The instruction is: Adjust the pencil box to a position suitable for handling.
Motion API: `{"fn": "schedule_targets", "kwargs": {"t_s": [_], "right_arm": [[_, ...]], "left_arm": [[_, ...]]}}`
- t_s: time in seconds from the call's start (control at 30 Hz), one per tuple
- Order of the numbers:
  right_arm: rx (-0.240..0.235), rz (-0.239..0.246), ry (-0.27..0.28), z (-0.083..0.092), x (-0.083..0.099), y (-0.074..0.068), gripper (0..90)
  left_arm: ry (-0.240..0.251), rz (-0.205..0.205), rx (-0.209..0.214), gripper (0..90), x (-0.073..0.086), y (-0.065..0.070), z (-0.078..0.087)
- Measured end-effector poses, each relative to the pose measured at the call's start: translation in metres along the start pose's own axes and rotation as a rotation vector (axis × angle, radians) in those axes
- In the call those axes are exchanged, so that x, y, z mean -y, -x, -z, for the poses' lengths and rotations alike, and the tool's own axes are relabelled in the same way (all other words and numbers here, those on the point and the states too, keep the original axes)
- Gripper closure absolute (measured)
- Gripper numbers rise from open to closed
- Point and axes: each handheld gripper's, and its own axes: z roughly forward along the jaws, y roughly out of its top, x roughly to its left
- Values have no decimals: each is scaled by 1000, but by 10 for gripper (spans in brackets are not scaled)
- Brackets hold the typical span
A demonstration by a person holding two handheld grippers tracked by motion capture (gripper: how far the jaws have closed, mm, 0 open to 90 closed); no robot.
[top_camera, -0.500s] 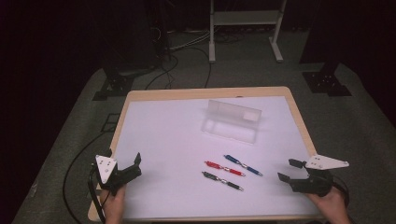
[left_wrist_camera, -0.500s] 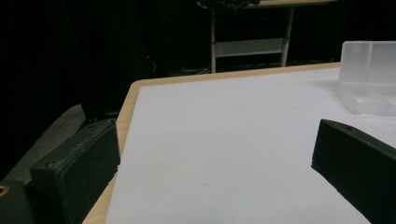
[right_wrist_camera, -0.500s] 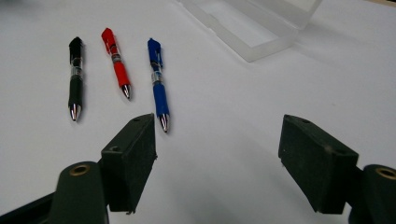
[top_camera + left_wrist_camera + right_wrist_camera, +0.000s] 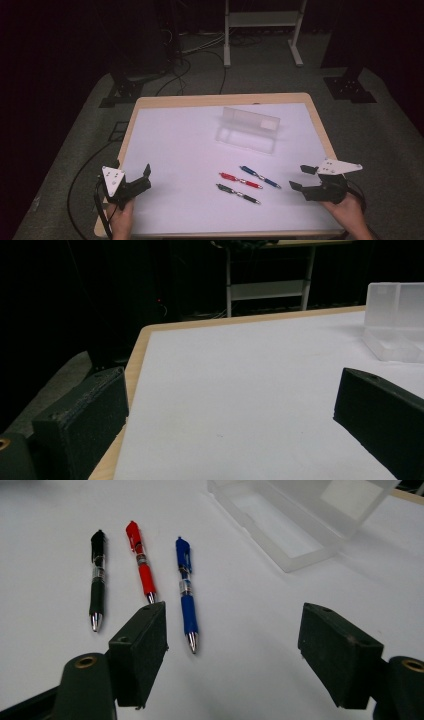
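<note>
Both grippers — left gripper (image 4: 146, 177), right gripper (image 4: 302, 177) — unmoved, jaws wide apart, empty; pens (image 4: 240, 180) unshifted.

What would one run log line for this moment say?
left gripper: jaws open, empty | right gripper: jaws open, empty | blue pen, red pen, black pen: on table | clear case: open

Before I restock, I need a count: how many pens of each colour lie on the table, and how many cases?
Blue pen: 1
Red pen: 1
Black pen: 1
Clear plastic case, lid open: 1
Total: 4
</note>
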Motion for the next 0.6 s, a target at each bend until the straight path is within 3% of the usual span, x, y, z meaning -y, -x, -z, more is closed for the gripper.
{"fn": "schedule_targets", "kwargs": {"t_s": [0.6], "right_arm": [[-67, 71, -50, -32, -21, -17, 279]], "left_arm": [[1, -7, 6, 4, 1, 0, 0]]}}
